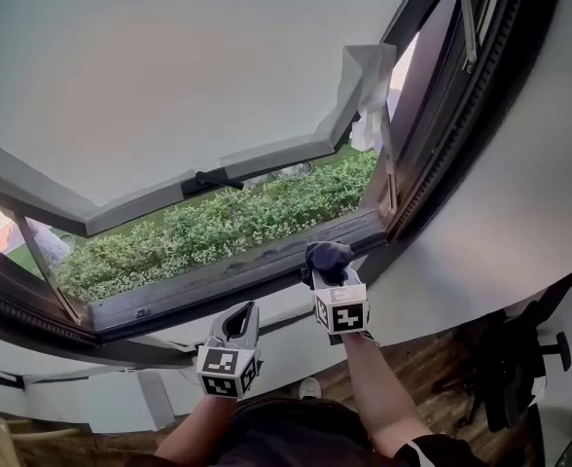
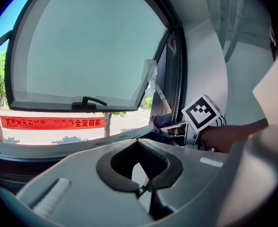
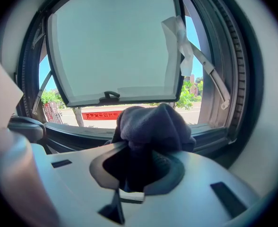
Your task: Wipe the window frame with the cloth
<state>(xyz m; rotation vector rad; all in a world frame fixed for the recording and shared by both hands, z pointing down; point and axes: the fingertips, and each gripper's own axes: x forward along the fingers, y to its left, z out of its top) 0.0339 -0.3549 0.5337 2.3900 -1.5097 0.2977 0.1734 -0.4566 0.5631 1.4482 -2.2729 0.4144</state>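
A dark grey cloth (image 1: 327, 256) is bunched in my right gripper (image 1: 331, 272), which is shut on it. The cloth rests against the dark bottom rail of the window frame (image 1: 218, 282), near its right corner. In the right gripper view the cloth (image 3: 153, 124) bulges out of the gripper (image 3: 143, 161) and hides the pads, with the frame rail (image 3: 214, 138) just behind. My left gripper (image 1: 241, 317) hangs lower and to the left, off the frame, shut with nothing in it. From the left gripper (image 2: 140, 163) I see the cloth (image 2: 161, 122) at the right.
The sash (image 1: 169, 95) is swung outward, with a black handle (image 1: 208, 178) on its lower edge and loose white film (image 1: 369, 76) at its right corner. A metal stay (image 1: 388, 173) spans the right side. A hedge (image 1: 218, 227) lies outside. A black chair (image 1: 519, 368) stands lower right.
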